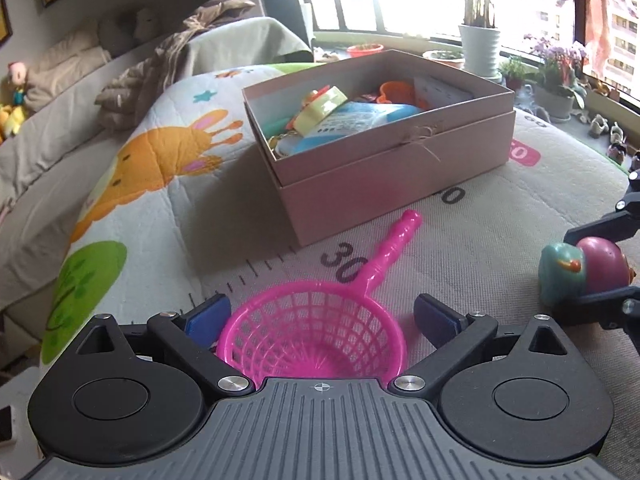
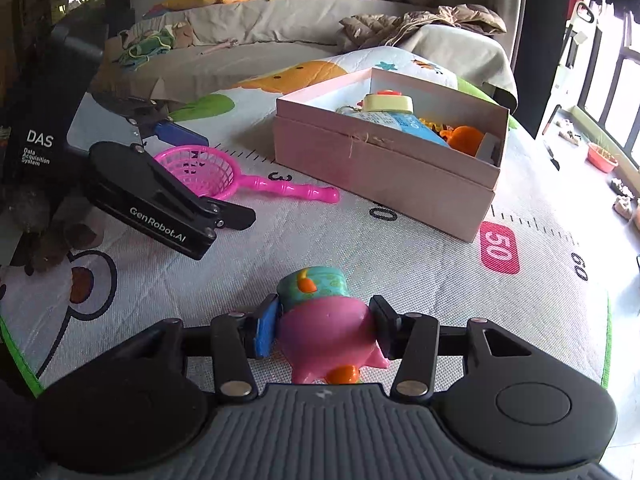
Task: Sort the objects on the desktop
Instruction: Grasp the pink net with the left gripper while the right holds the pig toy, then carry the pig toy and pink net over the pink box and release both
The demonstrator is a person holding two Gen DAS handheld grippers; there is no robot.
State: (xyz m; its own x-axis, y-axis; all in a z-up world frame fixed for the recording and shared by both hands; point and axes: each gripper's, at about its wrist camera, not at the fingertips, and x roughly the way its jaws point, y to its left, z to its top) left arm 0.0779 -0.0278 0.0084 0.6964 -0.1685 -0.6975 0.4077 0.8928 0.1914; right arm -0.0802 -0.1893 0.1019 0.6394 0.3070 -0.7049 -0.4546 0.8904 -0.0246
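A pink plastic net scoop (image 1: 316, 332) lies on the play mat, its handle pointing toward the pink cardboard box (image 1: 400, 152). My left gripper (image 1: 322, 314) stands open around the scoop's basket, a blue pad on each side, with a gap showing on the right. In the right wrist view the left gripper (image 2: 208, 174) straddles the scoop (image 2: 280, 189) left of the box (image 2: 380, 168). My right gripper (image 2: 323, 326) is shut on a pink and teal toy (image 2: 312, 286), both pads pressed against its pink body. The left wrist view shows that toy (image 1: 560, 276) at the far right.
The box holds several toys, among them a yellow one (image 1: 320, 106), a blue packet (image 1: 360, 120) and an orange piece (image 2: 464, 138). The mat (image 2: 400, 264) has a printed ruler. A sofa (image 2: 280, 20) with clothes and plush toys lies behind; potted plants (image 1: 478, 40) line the window sill.
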